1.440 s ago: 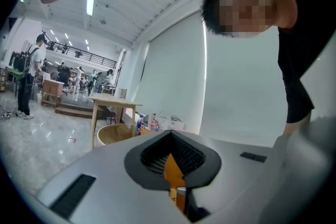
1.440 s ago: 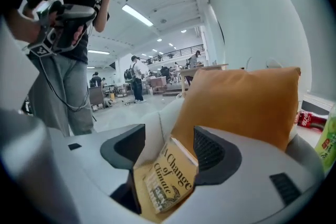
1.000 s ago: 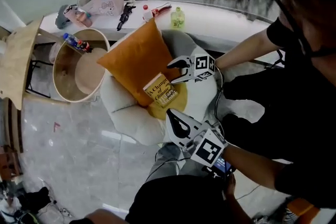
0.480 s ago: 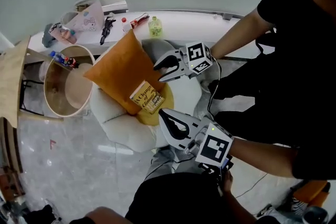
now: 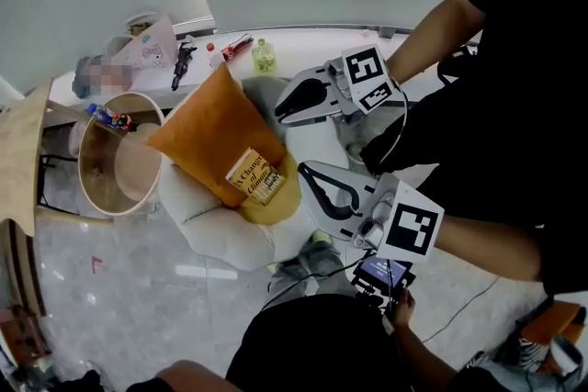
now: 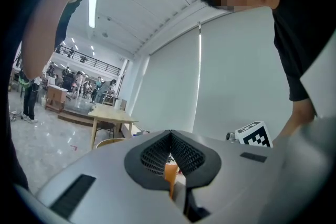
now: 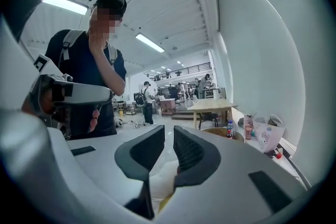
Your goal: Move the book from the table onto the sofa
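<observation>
The book (image 5: 254, 176), tan with dark title print, lies on a yellow cushion (image 5: 278, 203) on the white sofa (image 5: 216, 229) and leans against an orange pillow (image 5: 207, 135). Both grippers hover to its right, apart from it. My right gripper (image 5: 280, 112) is the upper one; its jaws have just been closing and now stand a narrow slit apart (image 7: 168, 136) with nothing between them. My left gripper (image 5: 305, 172) is lower, its tips touching and empty (image 6: 169, 143). The orange pillow (image 6: 170, 173) shows past its pads.
A round wooden tub (image 5: 115, 156) with a bottle on its rim stands left of the sofa. A white ledge (image 5: 294, 37) behind carries bottles, a patterned bag and small items. A wooden table (image 5: 23, 151) is at far left. A phone (image 5: 381, 273) and cables sit near my lap.
Both grippers have lifted up and away from the book, which stays on the cushion. The right gripper's jaws went from wide apart to nearly together. The left gripper stayed shut.
</observation>
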Tool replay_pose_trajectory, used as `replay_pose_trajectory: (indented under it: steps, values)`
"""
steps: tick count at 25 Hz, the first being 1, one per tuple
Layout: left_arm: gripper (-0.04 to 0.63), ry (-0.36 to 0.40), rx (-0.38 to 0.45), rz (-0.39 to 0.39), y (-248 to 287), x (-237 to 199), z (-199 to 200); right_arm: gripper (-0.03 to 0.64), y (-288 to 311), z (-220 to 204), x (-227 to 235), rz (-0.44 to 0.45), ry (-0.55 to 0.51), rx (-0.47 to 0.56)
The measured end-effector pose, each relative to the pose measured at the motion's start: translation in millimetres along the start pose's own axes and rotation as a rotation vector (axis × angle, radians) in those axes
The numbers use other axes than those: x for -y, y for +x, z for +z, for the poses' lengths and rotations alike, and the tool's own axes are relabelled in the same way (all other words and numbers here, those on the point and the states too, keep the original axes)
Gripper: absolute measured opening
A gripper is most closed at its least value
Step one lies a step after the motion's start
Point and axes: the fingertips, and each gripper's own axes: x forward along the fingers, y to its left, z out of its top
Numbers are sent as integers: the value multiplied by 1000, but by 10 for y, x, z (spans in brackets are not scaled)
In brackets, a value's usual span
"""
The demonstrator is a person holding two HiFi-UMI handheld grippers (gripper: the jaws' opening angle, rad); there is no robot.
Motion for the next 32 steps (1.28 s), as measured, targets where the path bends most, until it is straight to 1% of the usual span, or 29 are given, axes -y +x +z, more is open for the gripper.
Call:
replay_pose_trajectory:
  steps: [6,8,11,13,16,19,22,24,27,29,32]
  values:
    - [8,28,24,19,-95,183,196,22,-240,263,-282,7,-15,-2]
    - [8,25,24,23,-133,222,233,15,-288,323,-383,10,-30,-4]
    - [8,45,31,22,-187,303,270,14,-376,437,-490,16,-46,17]
    - [8,55,14,30,-220,342,265,14,-423,547,-527,23,-46,33]
    - [8,73,-9,40,-274,377,273,14,-493,668,-606,30,-14,37]
    - [8,78,13,44,-277,401,346,13,-539,765,-670,39,-7,39]
    - [8,76,53,40,-276,401,429,12,-578,806,-732,36,-5,36]
    - [8,74,79,52,-250,374,504,12,-585,863,-736,35,-13,41]
    - [8,77,51,80,-242,410,546,12,-646,973,-725,51,-16,47]
    - [8,74,37,91,-250,434,525,12,-682,975,-724,53,-14,45]
    - [8,70,46,98,-254,416,520,12,-685,975,-732,53,-17,41]
